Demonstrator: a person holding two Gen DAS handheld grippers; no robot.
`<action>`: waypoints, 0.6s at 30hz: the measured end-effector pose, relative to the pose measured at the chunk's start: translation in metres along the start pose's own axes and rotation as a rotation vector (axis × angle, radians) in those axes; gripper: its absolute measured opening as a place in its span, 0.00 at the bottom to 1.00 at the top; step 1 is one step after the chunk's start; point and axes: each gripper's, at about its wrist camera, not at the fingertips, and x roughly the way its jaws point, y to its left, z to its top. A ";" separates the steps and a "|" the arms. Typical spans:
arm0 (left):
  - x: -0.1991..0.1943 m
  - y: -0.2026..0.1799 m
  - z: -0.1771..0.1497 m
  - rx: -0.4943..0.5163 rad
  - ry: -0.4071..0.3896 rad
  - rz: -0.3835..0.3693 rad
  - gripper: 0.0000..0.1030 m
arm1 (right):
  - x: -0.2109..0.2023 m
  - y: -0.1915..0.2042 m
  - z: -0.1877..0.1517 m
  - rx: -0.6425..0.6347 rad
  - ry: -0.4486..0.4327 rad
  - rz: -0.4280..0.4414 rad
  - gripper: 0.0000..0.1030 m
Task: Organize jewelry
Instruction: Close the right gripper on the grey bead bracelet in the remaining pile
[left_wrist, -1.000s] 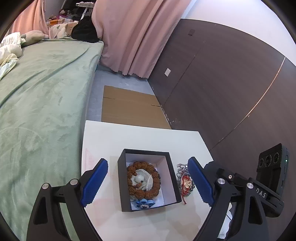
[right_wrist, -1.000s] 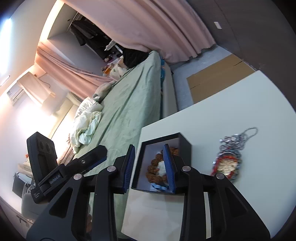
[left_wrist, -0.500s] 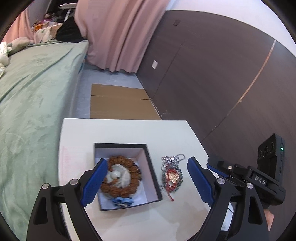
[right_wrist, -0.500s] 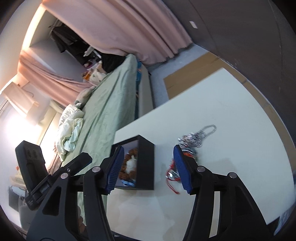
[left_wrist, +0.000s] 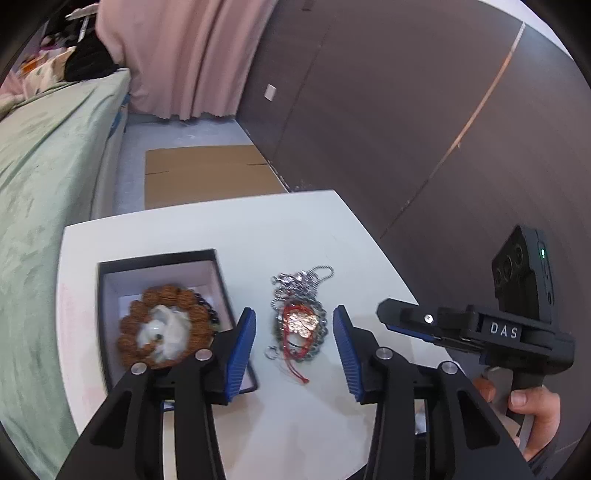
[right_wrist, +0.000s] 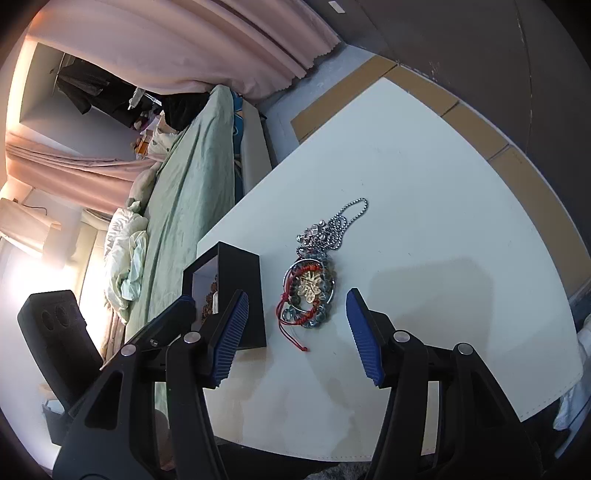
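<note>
On the white worktop (left_wrist: 303, 417) a tangle of jewelry (left_wrist: 300, 322) lies just beside the black box (left_wrist: 159, 258), on the box's right in the left wrist view, its long axis running away from both cameras: silver ball chain at the far end, a ring of grey-green beads round a flat gold ornament in the middle, a thin red cord trailing toward the tongs. In both views the pile sits ahead of the tips and centred in the gap, so each hand is lined up on it; the left tongs (left_wrist: 294, 345) look the nearer, their blue ribbed pads flanking the beaded ring, though neither pad touches it. Their jaws have just been closing, with the pile between them but not yet gripped. The right tongs (right_wrist: 297, 332) stand released and wider, having just opened, nothing held. Inside the box, on a pale lining, rests a bracelet of knobbly brown seed beads (left_wrist: 166, 325) round a milky white piece (left_wrist: 162, 334). The chain is slack and likely to snag or spill when lifted.
</note>
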 end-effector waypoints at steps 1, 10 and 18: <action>0.003 -0.003 -0.001 0.008 0.007 0.001 0.36 | 0.002 -0.002 0.001 0.004 0.007 -0.002 0.54; 0.022 -0.007 -0.006 0.021 0.046 0.022 0.30 | 0.029 -0.013 0.006 0.063 0.070 0.005 0.39; 0.018 0.001 -0.005 -0.003 0.034 0.025 0.30 | 0.048 -0.015 0.008 0.075 0.088 -0.027 0.28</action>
